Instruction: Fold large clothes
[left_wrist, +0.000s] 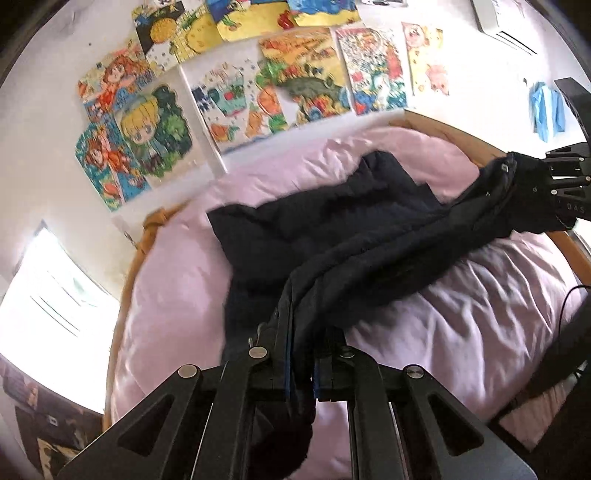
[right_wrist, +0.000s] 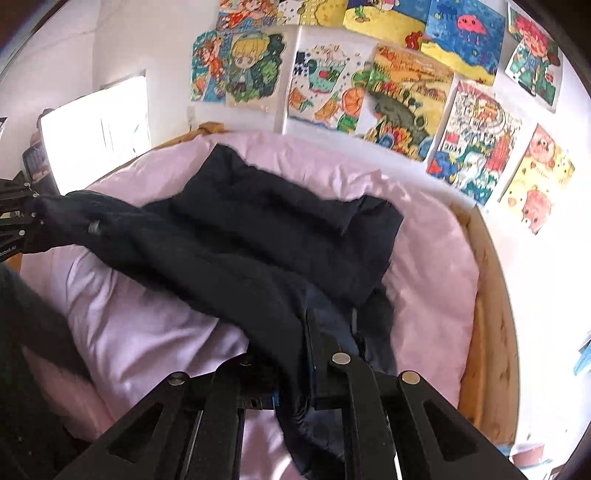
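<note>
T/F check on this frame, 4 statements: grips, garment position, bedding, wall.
1. Both grippers are shut on the dark jacket. True: left gripper and right gripper each clamp fabric.
2. The jacket lies fully flat. False: one edge is lifted between the grippers.
3. The bedding is pink. True.
4. The wall is bare. False: children's drawings cover it.

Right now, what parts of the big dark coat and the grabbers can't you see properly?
- Left gripper fingertips: left wrist view, the dark coat bunches over them.
- Right gripper fingertips: right wrist view, coat fabric wraps them.
- Coat's underside: both views, pressed against the pink bedding.
- Coat's sleeves and shape: too crumpled and dark to sort out.
- Bed frame: cut off by the picture's edge.
</note>
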